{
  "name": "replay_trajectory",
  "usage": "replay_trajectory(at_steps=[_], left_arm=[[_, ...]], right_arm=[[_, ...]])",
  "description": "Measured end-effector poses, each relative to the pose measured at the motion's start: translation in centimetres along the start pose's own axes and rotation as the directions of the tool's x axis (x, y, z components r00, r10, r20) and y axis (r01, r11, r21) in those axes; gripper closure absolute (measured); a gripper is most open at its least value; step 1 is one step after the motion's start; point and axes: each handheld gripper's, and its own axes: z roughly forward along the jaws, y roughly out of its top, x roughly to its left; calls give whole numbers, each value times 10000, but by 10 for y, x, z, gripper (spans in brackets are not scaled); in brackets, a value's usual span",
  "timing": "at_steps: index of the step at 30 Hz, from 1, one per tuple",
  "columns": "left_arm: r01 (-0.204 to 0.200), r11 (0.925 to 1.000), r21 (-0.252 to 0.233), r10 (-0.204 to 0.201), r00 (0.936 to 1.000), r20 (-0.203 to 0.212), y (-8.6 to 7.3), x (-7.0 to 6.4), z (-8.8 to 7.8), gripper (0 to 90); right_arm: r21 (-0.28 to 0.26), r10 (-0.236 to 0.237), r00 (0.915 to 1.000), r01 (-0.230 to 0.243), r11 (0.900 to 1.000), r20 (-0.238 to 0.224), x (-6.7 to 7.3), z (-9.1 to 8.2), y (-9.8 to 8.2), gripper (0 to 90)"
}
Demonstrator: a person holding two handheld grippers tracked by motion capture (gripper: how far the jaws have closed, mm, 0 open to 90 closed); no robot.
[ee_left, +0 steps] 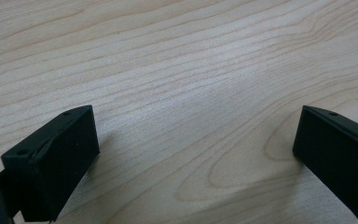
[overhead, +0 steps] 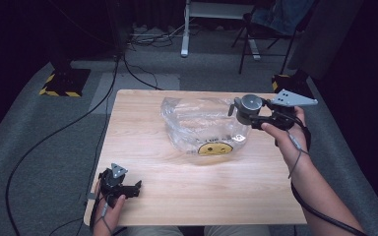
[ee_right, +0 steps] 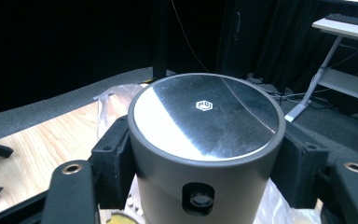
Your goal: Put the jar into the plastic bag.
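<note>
While the right gripper (overhead: pixel 242 111) clamps a grey cylindrical canister (ee_right: pixel 204 154) from both sides, the canister stands upright, its long axis vertical and its flat brushed-metal lid (ee_right: pixel 206 115) facing up. It is held above the far right part of the table (overhead: pixel 142 137), over the edge of a clear, crinkled plastic bag (overhead: pixel 197 120) with a yellow smiley face (overhead: pixel 215 148). The left gripper (overhead: pixel 137 187) rests at the near left corner, jaws wide apart over bare wood. The table is pale wood with visible grain; grey carpet and black cables lie around it.
</note>
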Motion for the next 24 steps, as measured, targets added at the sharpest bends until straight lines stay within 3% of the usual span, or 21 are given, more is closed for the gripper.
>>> replay_trajectory(at_steps=[24], left_arm=[[-16, 10000, -5, 16, 10000, 18, 1, 0, 1, 1]], right_arm=[[-312, 254, 9997, -252, 9992, 52, -6, 51, 26, 326]])
